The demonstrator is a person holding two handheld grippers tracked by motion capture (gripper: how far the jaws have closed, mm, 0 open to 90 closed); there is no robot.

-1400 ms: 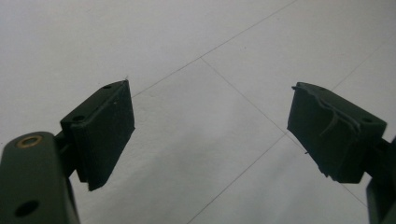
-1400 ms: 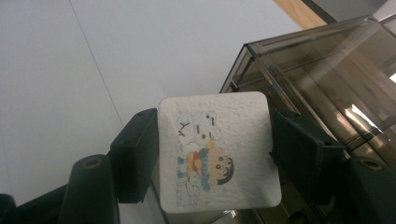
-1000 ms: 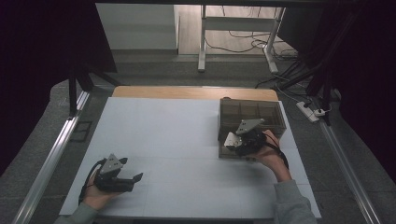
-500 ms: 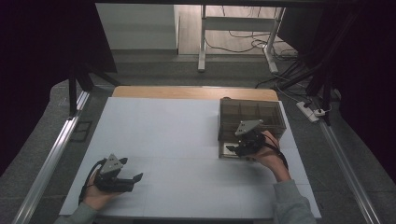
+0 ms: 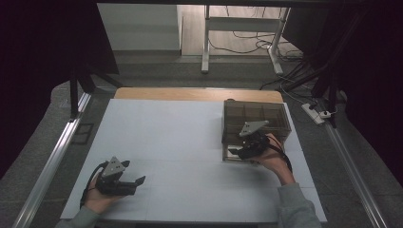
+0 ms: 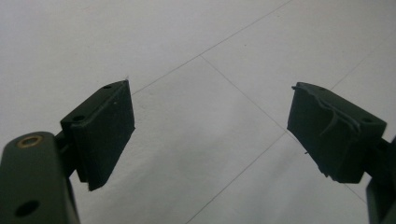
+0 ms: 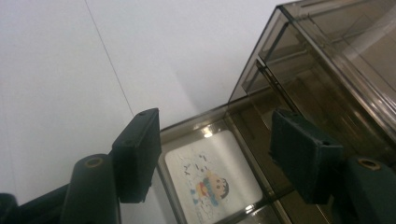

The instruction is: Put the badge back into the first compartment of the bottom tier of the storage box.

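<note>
A smoky see-through drawer box stands at the right of the white table. Its front-left drawer is pulled out, and a card with a cartoon figure lies flat in it. My right gripper hovers at that drawer. Its jaws have just been opening and now stand apart above the card with nothing between them. My left gripper rests low over the table's front left, wide open and empty.
The box's other compartments rise just right of my right gripper. A wooden strip edges the table's far side. Metal rails run along both sides, and cables and a power strip lie on the floor beyond.
</note>
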